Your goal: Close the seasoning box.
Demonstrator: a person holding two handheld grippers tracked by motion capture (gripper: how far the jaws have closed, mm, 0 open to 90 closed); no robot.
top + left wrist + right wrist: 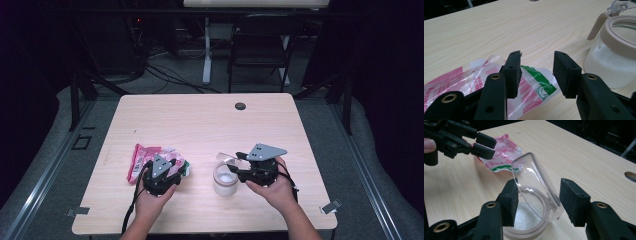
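Observation:
A pink, white and green plastic bag (145, 157) lies flat on the wooden table (200, 120) at the near left. My left gripper (174, 168) hovers over the bag's right end, and its jaws stand open just above the crumpled bag (536, 87). A glass jar (224, 182) with a beige rim holds white granules, and its clear hinged lid (227, 159) is flipped up. My right gripper (235, 163) reaches in from the right. In its own view the lid (534, 185) stands between the open jaws; it lies against the left pad and clear of the right one.
A round cable hole (240, 106) sits near the table's far edge. A black chair (260, 45) and a white desk leg (206, 50) stand on the floor beyond the table. Bare tabletop stretches across the far half.

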